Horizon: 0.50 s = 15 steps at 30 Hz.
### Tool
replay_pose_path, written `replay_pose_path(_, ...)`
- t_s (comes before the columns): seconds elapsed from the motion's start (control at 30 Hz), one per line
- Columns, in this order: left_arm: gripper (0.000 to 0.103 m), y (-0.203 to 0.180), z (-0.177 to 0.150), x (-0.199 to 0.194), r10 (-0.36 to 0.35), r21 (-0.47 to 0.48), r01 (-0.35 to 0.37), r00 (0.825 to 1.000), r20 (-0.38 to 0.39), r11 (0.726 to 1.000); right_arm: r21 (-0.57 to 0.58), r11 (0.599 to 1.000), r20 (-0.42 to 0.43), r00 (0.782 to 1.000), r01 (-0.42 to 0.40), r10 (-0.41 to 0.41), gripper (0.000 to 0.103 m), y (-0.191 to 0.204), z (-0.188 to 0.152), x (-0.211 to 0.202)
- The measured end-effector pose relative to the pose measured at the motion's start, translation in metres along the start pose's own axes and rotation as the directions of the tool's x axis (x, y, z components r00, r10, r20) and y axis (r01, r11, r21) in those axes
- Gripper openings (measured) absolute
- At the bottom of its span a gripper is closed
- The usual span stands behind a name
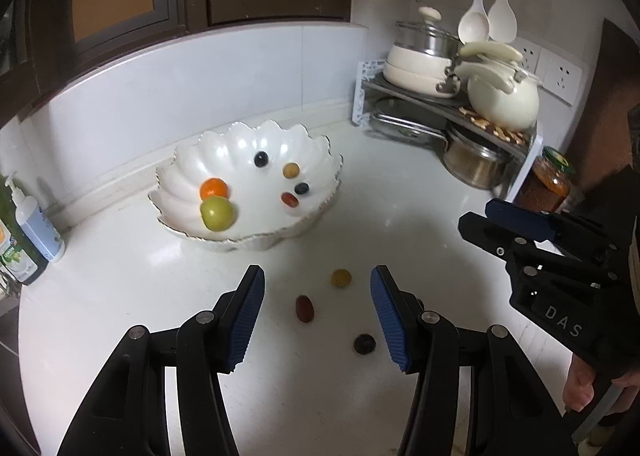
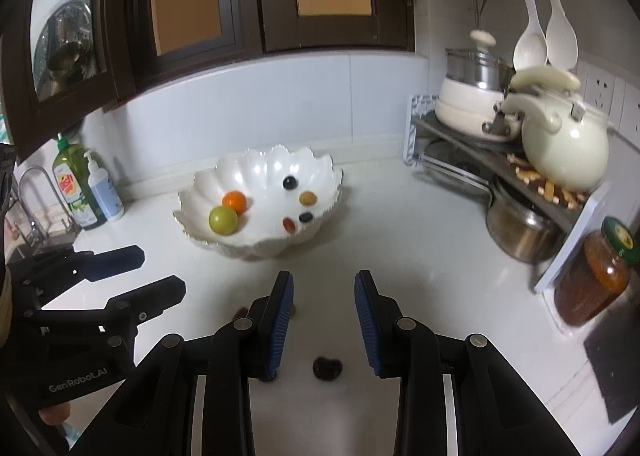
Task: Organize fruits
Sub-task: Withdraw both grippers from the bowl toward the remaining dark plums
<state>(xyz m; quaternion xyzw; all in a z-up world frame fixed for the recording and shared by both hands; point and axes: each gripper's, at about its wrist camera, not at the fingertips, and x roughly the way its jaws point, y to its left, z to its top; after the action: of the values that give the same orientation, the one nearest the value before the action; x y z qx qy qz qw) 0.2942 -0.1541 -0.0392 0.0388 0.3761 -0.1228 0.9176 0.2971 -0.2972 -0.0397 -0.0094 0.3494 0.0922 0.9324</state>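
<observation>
The left wrist view takes in a white worktop (image 1: pixel 120 276) with two bottles at its far left edge, a green one (image 1: pixel 16 256) with an unreadable label and a white pump bottle (image 1: pixel 38 223). Next comes one white scalloped bowl (image 1: pixel 240 232) holding six fruits: an orange one (image 1: pixel 214 188), a green one (image 1: pixel 218 213), two dark round ones (image 1: pixel 261 159) (image 1: pixel 301 188), a yellowish one (image 1: pixel 291 170) and a small red one (image 1: pixel 289 199). Three more fruits lie loose on the worktop in front of the bowl: a yellow one (image 1: pixel 341 278), a reddish-brown oval one (image 1: pixel 304 308) and a dark one (image 1: pixel 364 343). The left gripper (image 1: pixel 316 316) hangs over them with its blue pads spread apart, pinching nothing; all three loose fruits show in the gap. To the right the right gripper (image 1: pixel 486 221) appears side-on, lettered "DAS", its jaws only a little apart and empty. Behind it a corner rack (image 1: pixel 404 87) carries cream pots, two white spoons (image 1: pixel 474 21) hang above, a steel pot (image 1: pixel 474 163) sits below and a jar (image 1: pixel 546 181) of orange preserve stands beside. In the right wrist view the left gripper's body reads "GenRobot.AI", and the dark fruit lies on the worktop between the right gripper's separated pads, untouched.
</observation>
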Motion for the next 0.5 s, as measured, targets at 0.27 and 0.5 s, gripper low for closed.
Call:
replay_pose_path(0.27, 0.054, -0.013, -0.016, 0.01, -0.007, 0.046, 0.008, 1.0, -0.017, 0.999, 0.013, 1.0, -0.07, 0.997, -0.019, 0.02, 0.033, -0.006, -0.021, 0.011)
replay_pose_path(0.5, 0.054, -0.02, -0.034, 0.024, -0.028, 0.067, 0.031, 0.998, -0.057, 0.997, 0.006, 0.999, -0.116, 0.993, -0.032, 0.033, 0.033, -0.01, -0.035, 0.02)
